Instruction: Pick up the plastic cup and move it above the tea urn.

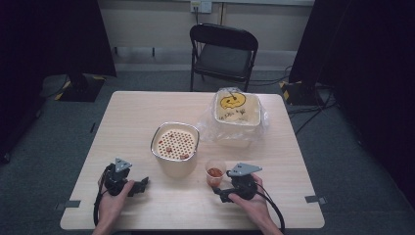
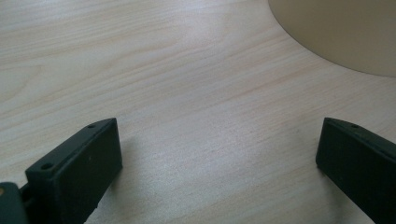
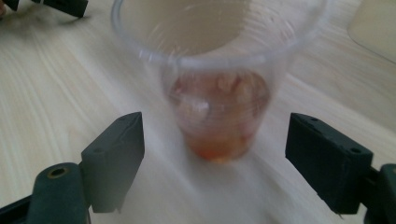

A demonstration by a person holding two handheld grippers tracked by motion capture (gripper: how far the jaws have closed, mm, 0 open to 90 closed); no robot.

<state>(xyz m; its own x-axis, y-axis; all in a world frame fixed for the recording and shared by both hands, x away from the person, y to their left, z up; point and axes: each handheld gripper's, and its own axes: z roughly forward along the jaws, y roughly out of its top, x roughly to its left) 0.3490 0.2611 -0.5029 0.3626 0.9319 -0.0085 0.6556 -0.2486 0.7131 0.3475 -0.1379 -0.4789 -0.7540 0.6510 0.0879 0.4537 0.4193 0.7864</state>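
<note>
A clear plastic cup [image 1: 214, 172] with reddish pieces and liquid at its bottom stands on the wooden table [image 1: 147, 107], right of a cream pot [image 1: 174, 147]. The pot holds a perforated strainer insert with a few red bits on it. My right gripper [image 1: 219, 192] is open just in front of the cup. In the right gripper view the cup [image 3: 217, 93] stands slightly blurred between and just beyond the two jaws of my right gripper [image 3: 215, 126], untouched. My left gripper [image 1: 142, 185] rests open on the table near the pot's front left, with bare wood between its jaws [image 2: 219, 135].
A cream tub [image 1: 237, 110] with a yellow smiley face sits in a clear plastic bag at the back right. A black folding chair [image 1: 224, 54] stands behind the table. The pot's base [image 2: 341, 32] shows at the upper right of the left gripper view.
</note>
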